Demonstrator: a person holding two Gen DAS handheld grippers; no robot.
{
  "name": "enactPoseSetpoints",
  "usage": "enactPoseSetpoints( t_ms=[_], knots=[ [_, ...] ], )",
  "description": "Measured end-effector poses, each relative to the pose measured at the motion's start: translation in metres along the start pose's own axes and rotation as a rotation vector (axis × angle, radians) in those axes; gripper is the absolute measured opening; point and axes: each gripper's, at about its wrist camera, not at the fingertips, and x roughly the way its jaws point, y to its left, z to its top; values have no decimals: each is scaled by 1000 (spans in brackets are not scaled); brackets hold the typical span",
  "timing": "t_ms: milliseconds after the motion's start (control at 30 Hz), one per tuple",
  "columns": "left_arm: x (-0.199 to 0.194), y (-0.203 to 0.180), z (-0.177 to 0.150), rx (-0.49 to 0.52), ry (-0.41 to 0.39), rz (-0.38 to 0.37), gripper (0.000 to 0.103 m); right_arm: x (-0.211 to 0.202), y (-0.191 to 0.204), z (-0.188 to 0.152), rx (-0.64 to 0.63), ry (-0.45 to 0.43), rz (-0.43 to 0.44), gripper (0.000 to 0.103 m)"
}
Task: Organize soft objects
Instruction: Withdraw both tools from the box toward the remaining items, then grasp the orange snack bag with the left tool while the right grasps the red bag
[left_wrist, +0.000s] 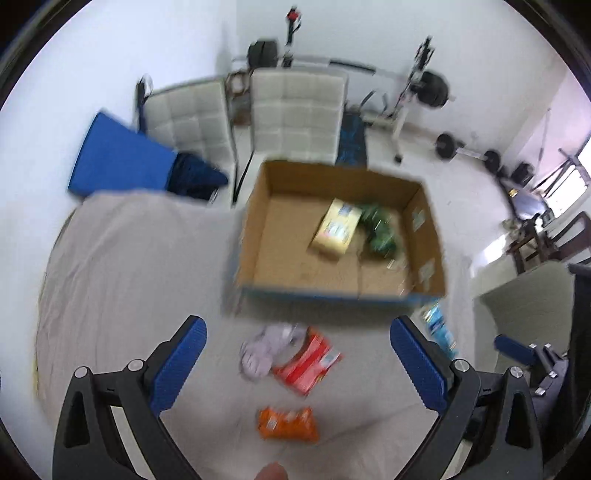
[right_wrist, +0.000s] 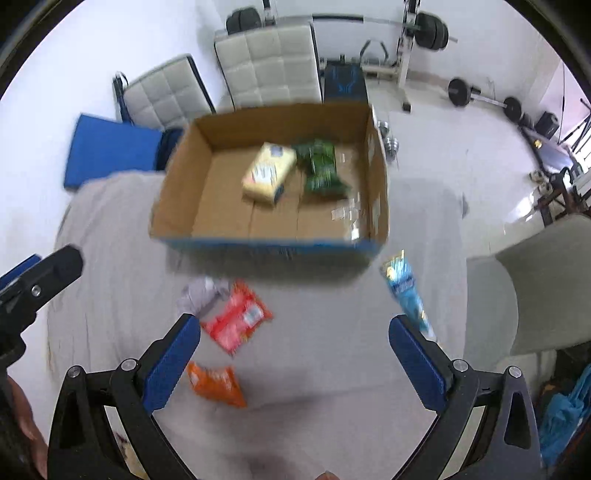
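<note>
Both the left gripper and right gripper hover wide and empty above red, orange and blue packets lying before the cardboard box, where a blurred, hasty grab might snag the grey sheet.

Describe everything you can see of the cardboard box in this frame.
The cardboard box is a wide, shallow, open-topped brown carton with a blue band along its lower outside edge. It sits upright on the grey cloth, beyond both open grippers, neither touching it. Inside lie a yellow packet and a green packet, side by side toward the back right. Pale stickers dot its right inner wall. The picture is blurred, so any print is unreadable.
</note>
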Motion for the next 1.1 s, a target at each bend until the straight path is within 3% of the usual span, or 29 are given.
enactPoseSetpoints(
  t_ms=[133,200,233,367,467,500,767,800,833,900,933,1000,1100],
  knots=[
    [42,26,-49,-64,174,34,102,42,-21,-40,48,114,-7,103],
    [69,40,-77,-140,295,-6,102,65,-33,-63,87,179,-12,103],
    [89,52,-98,-225,379,-50,102,73,-39,-72,101,202,-15,103],
    [144,72,-160,-480,582,-182,102,103,-65,-108,173,274,-28,103],
    [174,73,-188,-593,637,-229,101,114,-80,-123,228,300,-26,103],
    [182,71,-194,-618,646,-241,96,117,-85,-127,240,307,-29,103],
    [226,65,-198,-804,652,-345,93,126,-97,-131,277,319,-23,103],
    [229,65,-194,-814,651,-348,90,127,-94,-130,275,321,-14,103],
    [233,65,-193,-825,654,-339,80,129,-92,-127,273,322,-8,103],
    [236,66,-191,-832,655,-336,66,131,-83,-119,261,327,11,103],
    [235,66,-189,-812,656,-323,53,132,-78,-115,257,329,23,103],
    [232,65,-185,-755,645,-313,50,136,-67,-107,247,335,48,103],
    [224,67,-178,-659,634,-241,47,148,-45,-89,233,350,91,103]
  ],
)
